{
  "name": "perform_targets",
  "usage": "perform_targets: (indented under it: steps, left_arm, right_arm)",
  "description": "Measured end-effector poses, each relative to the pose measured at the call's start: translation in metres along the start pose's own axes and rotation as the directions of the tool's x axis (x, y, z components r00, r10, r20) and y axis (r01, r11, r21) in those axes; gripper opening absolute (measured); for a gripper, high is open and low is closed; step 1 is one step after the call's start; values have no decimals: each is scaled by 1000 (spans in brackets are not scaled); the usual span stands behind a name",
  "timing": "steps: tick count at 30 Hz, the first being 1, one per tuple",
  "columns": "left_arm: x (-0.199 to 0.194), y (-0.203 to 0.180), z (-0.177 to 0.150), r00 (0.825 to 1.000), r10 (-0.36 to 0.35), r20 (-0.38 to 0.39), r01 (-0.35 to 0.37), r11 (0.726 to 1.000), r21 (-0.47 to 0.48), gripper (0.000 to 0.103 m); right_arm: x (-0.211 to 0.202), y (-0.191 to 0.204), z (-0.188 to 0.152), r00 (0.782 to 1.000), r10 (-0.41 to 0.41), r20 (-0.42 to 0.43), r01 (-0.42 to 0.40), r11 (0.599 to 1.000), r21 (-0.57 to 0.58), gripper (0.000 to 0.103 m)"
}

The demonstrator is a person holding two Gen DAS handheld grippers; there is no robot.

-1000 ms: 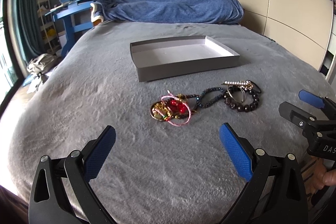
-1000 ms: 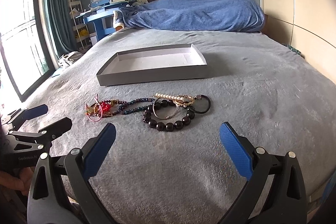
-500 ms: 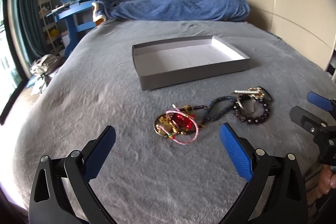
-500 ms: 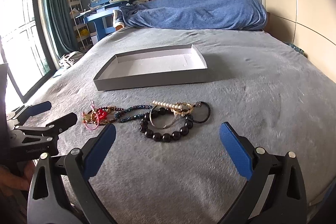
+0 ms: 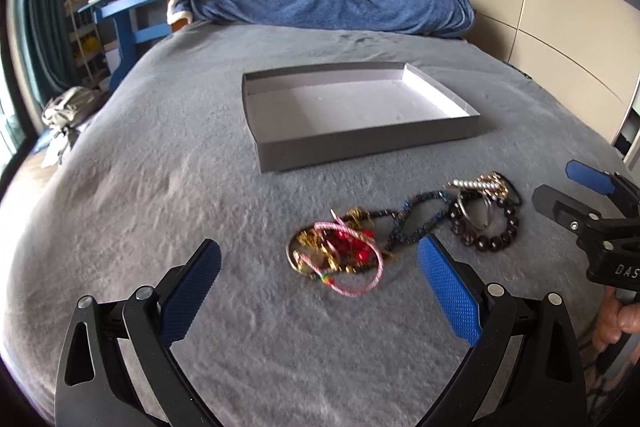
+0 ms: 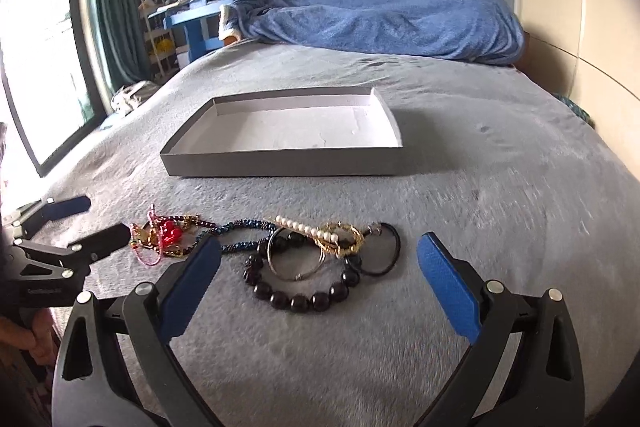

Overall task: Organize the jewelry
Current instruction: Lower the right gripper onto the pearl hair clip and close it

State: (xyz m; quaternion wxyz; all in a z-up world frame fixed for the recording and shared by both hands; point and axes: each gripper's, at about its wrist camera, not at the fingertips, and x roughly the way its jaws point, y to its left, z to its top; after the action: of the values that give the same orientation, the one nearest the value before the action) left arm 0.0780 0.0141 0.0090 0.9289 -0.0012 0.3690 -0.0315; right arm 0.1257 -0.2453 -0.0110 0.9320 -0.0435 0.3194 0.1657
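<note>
Both wrist cameras sit low over the bed (image 5: 160, 187), angled downward along their own fingers toward the far wall, side by side, sharing the jewelry (image 5: 404, 227) and tray (image 6: 280, 163).

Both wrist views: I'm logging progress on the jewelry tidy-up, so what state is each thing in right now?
Grey tray: empty, on the bed.
Black bead bracelet: on the blanket, outside the tray.
Pink cord bracelet: tangled in the red and gold pile.
Left gripper: open, nothing held.
Right gripper: fingers open, just closing slightly, nothing held.
</note>
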Motion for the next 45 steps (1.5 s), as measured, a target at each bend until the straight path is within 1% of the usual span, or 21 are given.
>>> perform_targets:
  steps: [2, 5, 9, 12, 14, 16, 18, 20, 21, 22, 23, 24, 26, 28, 29, 34, 39, 43, 45]
  left_arm:
    - [4, 0, 3, 1000, -5, -12, 5, 1000, 5, 98]
    - [12, -2, 4, 999, -4, -38, 5, 1000, 22, 98]
    - [13, -6, 4, 999, -1, -39, 3, 998, 56, 98]
    - [13, -8, 5, 999, 15, -34, -12, 997, 77, 98]
    - [15, -6, 4, 999, 24, -35, -21, 997, 76, 98]
    - [16, -4, 4, 999, 16, -43, -13, 998, 67, 98]
    - [18, -3, 4, 999, 12, -48, -9, 998, 61, 98]
    - [19, -3, 4, 999, 13, -51, -10, 998, 60, 98]
    - [20, -2, 4, 999, 15, -53, -12, 998, 59, 98]
    - [21, -2, 4, 998, 15, -55, -12, 998, 57, 98]
    - [22, -2, 4, 998, 14, -58, -10, 998, 55, 98]
    - [22, -1, 4, 998, 11, -60, -8, 999, 51, 98]
    - [23, 0, 3, 998, 10, -63, -7, 999, 46, 98]
    - [24, -1, 4, 998, 7, -64, -4, 999, 45, 98]
    - [24, -1, 4, 998, 5, -63, -3, 999, 46, 98]
    - [27, -5, 4, 998, -2, -70, 6, 998, 57, 98]
    - [30, -6, 3, 997, -4, -81, 8, 999, 49, 98]
    - [32, -6, 4, 996, -13, -91, 17, 999, 41, 98]
    - [31, -9, 4, 996, -12, -88, 17, 999, 52, 98]
  right_arm:
    - [12, 3, 5, 1000, 7, -23, -8, 1000, -29, 84]
    - [28, 6, 10, 998, 20, -55, -24, 997, -67, 79]
    - [46, 14, 15, 996, 20, -83, -30, 991, -131, 77]
    - [61, 21, 17, 994, 8, -108, -28, 982, -188, 77]
    - [70, 23, 17, 993, -4, -122, -22, 977, -210, 77]
    - [80, 23, 17, 990, -17, -138, -14, 974, -224, 76]
    - [85, 23, 17, 989, -18, -145, -16, 973, -229, 70]
    - [90, 22, 17, 988, -15, -155, -21, 974, -226, 55]
    - [90, 21, 16, 987, -11, -158, -25, 975, -221, 51]
    - [90, 20, 16, 987, -3, -161, -33, 976, -217, 45]
    - [90, 20, 16, 987, 7, -162, -42, 976, -215, 36]
    - [90, 20, 16, 987, 12, -161, -47, 975, -216, 32]
    - [86, 19, 16, 987, 29, -157, -61, 977, -204, 18]
    - [83, 17, 16, 988, 44, -149, -71, 981, -180, 10]
    - [80, 13, 17, 988, 55, -144, -78, 984, -158, 8]
    - [68, 2, 22, 990, 90, -110, -100, 991, -86, 2]
    - [60, -10, 22, 993, 83, -90, -88, 995, -48, 2]
    - [56, -20, 22, 993, 72, -92, -75, 997, -24, 3]
    - [54, -23, 20, 993, 76, -95, -77, 997, -9, 7]
